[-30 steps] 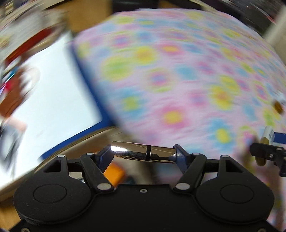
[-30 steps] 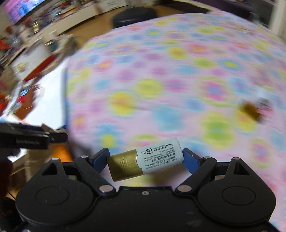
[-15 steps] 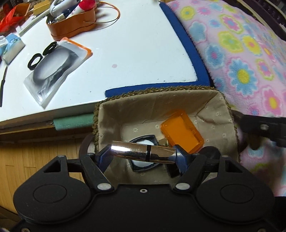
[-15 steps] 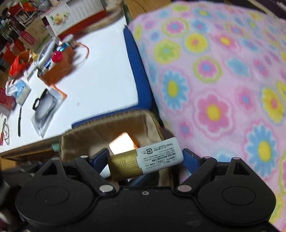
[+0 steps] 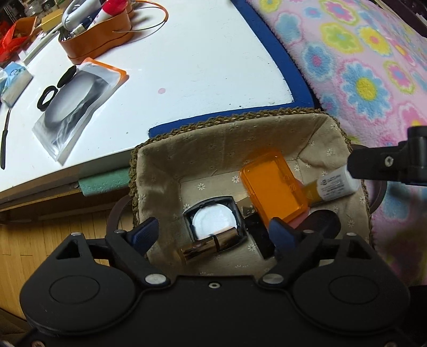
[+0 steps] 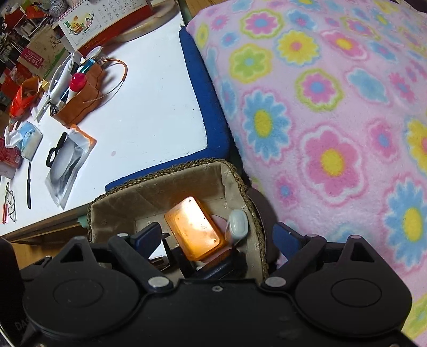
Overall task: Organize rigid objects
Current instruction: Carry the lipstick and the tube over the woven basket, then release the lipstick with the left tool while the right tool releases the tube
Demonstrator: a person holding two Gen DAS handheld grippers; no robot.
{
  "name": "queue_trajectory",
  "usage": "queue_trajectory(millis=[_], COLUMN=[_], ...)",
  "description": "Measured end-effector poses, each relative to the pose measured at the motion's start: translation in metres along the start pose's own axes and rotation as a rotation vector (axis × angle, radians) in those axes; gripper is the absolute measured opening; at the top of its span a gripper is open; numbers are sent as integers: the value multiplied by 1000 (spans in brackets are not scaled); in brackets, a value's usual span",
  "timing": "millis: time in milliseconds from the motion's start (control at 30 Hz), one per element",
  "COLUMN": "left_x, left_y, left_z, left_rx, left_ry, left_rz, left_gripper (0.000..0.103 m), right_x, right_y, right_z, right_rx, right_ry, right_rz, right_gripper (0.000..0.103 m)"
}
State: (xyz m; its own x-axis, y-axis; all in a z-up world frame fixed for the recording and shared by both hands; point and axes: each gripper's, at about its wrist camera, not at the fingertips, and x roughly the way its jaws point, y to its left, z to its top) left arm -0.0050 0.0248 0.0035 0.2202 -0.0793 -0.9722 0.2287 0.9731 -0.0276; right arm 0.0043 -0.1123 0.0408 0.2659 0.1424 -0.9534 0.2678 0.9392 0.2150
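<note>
Fabric-lined basket (image 5: 229, 138): shiny metallic tube (image 5: 209, 244), orange case (image 5: 272, 192), white-gold tube (image 5: 333, 184).

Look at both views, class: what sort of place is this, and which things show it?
Probably a lived-in room at home: a pink flowered fleece blanket beside a cluttered white table, a desk calendar, and a fabric-lined woven basket of small items.

Right gripper (image 6: 217, 237) opening over basket (image 6: 248, 186); white-capped tube (image 6: 237, 223) inside, released.
</note>
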Motion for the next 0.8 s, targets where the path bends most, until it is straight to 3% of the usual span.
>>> queue_trajectory(millis=[300, 433, 667, 800], left_x=[4, 3, 0, -9], left_y=[-14, -12, -14, -32], left_z=[0, 2, 5, 1], left_rx=[41, 21, 3, 79], left_ry=[-1, -13, -56, -115], left_rz=[42, 28, -22, 1], left_gripper=[88, 89, 89, 89], right_x=[-4, -6, -23, -40], right_y=[0, -1, -5, -22], right_z=[-2, -2, -5, -10], right_rx=[-1, 4, 10, 66], right_ry=[-11, -19, -107, -151], right_rz=[8, 11, 8, 45], right_gripper=[92, 92, 92, 92])
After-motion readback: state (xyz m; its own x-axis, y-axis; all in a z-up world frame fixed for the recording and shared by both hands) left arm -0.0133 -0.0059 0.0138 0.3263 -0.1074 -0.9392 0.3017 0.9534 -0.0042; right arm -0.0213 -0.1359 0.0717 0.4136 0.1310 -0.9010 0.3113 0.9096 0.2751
